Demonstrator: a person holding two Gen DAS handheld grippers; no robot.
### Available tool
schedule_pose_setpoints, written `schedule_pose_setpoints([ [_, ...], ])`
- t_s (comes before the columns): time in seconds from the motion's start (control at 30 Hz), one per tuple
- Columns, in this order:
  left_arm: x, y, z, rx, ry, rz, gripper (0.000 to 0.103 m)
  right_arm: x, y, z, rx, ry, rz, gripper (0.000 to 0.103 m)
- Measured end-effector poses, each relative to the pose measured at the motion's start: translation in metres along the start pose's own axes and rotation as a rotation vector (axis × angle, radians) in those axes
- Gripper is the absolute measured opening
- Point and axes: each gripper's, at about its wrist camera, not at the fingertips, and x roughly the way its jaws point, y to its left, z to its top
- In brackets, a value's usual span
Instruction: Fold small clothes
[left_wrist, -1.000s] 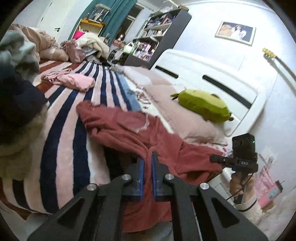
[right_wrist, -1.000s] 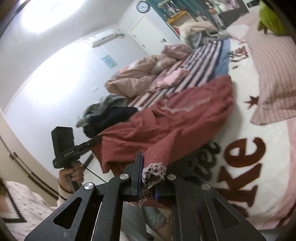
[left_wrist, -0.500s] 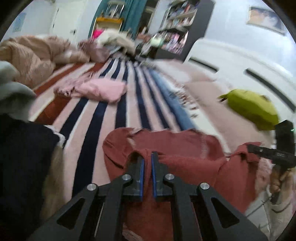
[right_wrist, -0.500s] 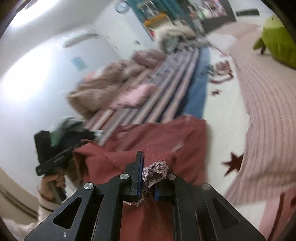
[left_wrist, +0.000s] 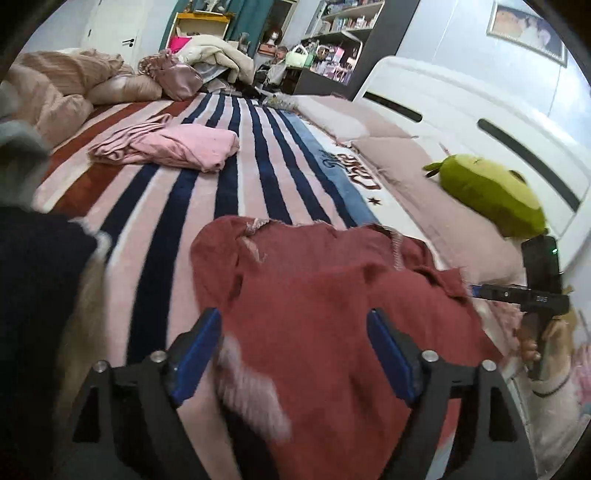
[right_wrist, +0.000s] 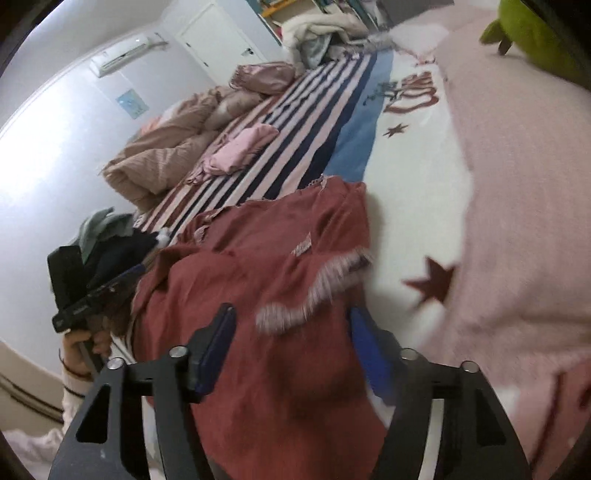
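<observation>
While both my jaws stand wide open and hold nothing, the red top (left_wrist: 332, 295) lies on the bed (left_wrist: 166, 206) right under them and just ahead. Between the fingers of my left gripper (left_wrist: 295, 332) I see its near part, with the pale lace edge close below. My right gripper (right_wrist: 291, 332) is over its other side. The top runs longways from one gripper to the other, so I think each one is near its own end.

The right tool (right_wrist: 291, 343) hangs wide open over the red garment (right_wrist: 258, 266) on the striped blanket (right_wrist: 295, 122).
</observation>
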Motion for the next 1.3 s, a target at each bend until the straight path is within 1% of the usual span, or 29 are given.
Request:
schedule_pose_setpoints([
  [0.07, -0.016, -0.001, -0.022, 0.001, 0.033, -0.007, 0.079, -0.016, -0.004, -0.019, -0.004, 0.018, 0.013, 0.062],
  [0.1, -0.017, -0.004, -0.029, 0.007, 0.051, -0.007, 0.079, -0.019, -0.005, -0.026, -0.008, 0.029, 0.011, 0.062],
  [0.2, -0.019, -0.008, -0.063, 0.012, 0.116, -0.016, 0.079, -0.021, -0.006, -0.056, -0.061, 0.089, -0.038, 0.062],
  [0.27, -0.016, -0.010, -0.084, -0.012, 0.147, -0.029, 0.078, -0.020, -0.002, -0.074, -0.114, 0.101, -0.104, 0.062],
  [0.3, -0.014, -0.011, -0.090, -0.016, 0.153, -0.029, 0.075, -0.022, 0.004, -0.082, -0.148, 0.074, -0.130, 0.062],
  [0.33, -0.015, -0.015, -0.096, -0.005, 0.150, -0.013, 0.067, -0.025, 0.008, -0.088, -0.172, 0.053, -0.154, 0.060],
  [0.37, -0.015, -0.020, -0.100, 0.015, 0.141, 0.016, 0.063, -0.024, 0.013, -0.092, -0.206, 0.047, -0.192, 0.056],
  [0.43, -0.015, -0.032, -0.104, 0.058, 0.136, 0.047, 0.059, -0.021, 0.026, -0.101, -0.296, 0.042, -0.306, 0.050],
  [0.47, -0.015, -0.036, -0.106, 0.066, 0.135, 0.047, 0.057, -0.018, 0.031, -0.106, -0.327, 0.042, -0.360, 0.050],
  [0.5, -0.015, -0.042, -0.109, 0.076, 0.138, 0.039, 0.057, -0.018, 0.033, -0.109, -0.331, 0.038, -0.400, 0.050],
  [0.57, -0.011, -0.052, -0.114, 0.107, 0.150, 0.047, 0.057, -0.019, 0.033, -0.111, -0.310, 0.026, -0.422, 0.052],
  [0.6, -0.007, -0.055, -0.115, 0.124, 0.155, 0.065, 0.057, -0.019, 0.033, -0.112, -0.295, 0.025, -0.422, 0.053],
  [0.63, -0.004, -0.057, -0.117, 0.136, 0.156, 0.083, 0.054, -0.020, 0.034, -0.115, -0.289, 0.023, -0.413, 0.055],
  [0.67, -0.003, -0.058, -0.118, 0.140, 0.153, 0.103, 0.045, -0.020, 0.035, -0.117, -0.288, 0.024, -0.396, 0.053],
  [0.7, -0.001, -0.060, -0.118, 0.139, 0.150, 0.130, 0.040, -0.018, 0.037, -0.121, -0.294, 0.030, -0.376, 0.049],
  [0.73, -0.002, -0.060, -0.118, 0.142, 0.145, 0.153, 0.032, -0.017, 0.040, -0.125, -0.311, 0.036, -0.371, 0.035],
  [0.77, -0.003, -0.061, -0.118, 0.146, 0.141, 0.162, 0.019, -0.017, 0.046, -0.130, -0.332, 0.041, -0.371, 0.016],
  [0.8, -0.005, -0.060, -0.119, 0.142, 0.140, 0.152, 0.012, -0.015, 0.050, -0.132, -0.340, 0.048, -0.348, 0.006],
  [0.83, -0.006, -0.059, -0.120, 0.131, 0.143, 0.135, 0.004, -0.014, 0.053, -0.133, -0.333, 0.043, -0.332, 0.004],
  [0.9, -0.009, -0.058, -0.120, 0.120, 0.147, 0.101, 0.004, -0.017, 0.059, -0.134, -0.334, -0.002, -0.303, 0.003],
  [0.93, -0.012, -0.059, -0.118, 0.123, 0.145, 0.090, 0.003, -0.019, 0.063, -0.134, -0.327, -0.028, -0.266, 0.003],
  [0.97, -0.018, -0.058, -0.114, 0.109, 0.134, 0.060, 0.003, -0.022, 0.064, -0.130, -0.312, -0.044, -0.234, 0.003],
  [1.0, -0.026, -0.057, -0.109, 0.086, 0.116, 0.023, 0.003, -0.027, 0.066, -0.125, -0.291, -0.059, -0.183, 0.003],
  [1.03, -0.035, -0.056, -0.101, 0.063, 0.090, -0.022, 0.003, -0.030, 0.069, -0.119, -0.282, -0.077, -0.152, 0.003],
  [1.07, -0.043, -0.056, -0.093, 0.059, 0.065, -0.050, 0.003, -0.034, 0.072, -0.111, -0.280, -0.096, -0.126, 0.003],
  [1.1, -0.054, -0.059, -0.078, 0.079, 0.025, -0.059, 0.003, -0.039, 0.076, -0.103, -0.279, -0.115, -0.103, 0.003],
  [1.17, -0.071, -0.065, -0.047, 0.131, -0.053, -0.045, 0.003, -0.047, 0.086, -0.074, -0.277, -0.161, -0.063, 0.003],
  [1.23, -0.077, -0.065, -0.016, 0.148, -0.109, -0.012, 0.003, -0.054, 0.092, -0.041, -0.275, -0.200, -0.033, 0.003],
  [1.3, -0.073, -0.057, 0.021, 0.136, -0.167, 0.044, 0.003, -0.054, 0.093, 0.002, -0.256, -0.232, -0.057, 0.003],
])
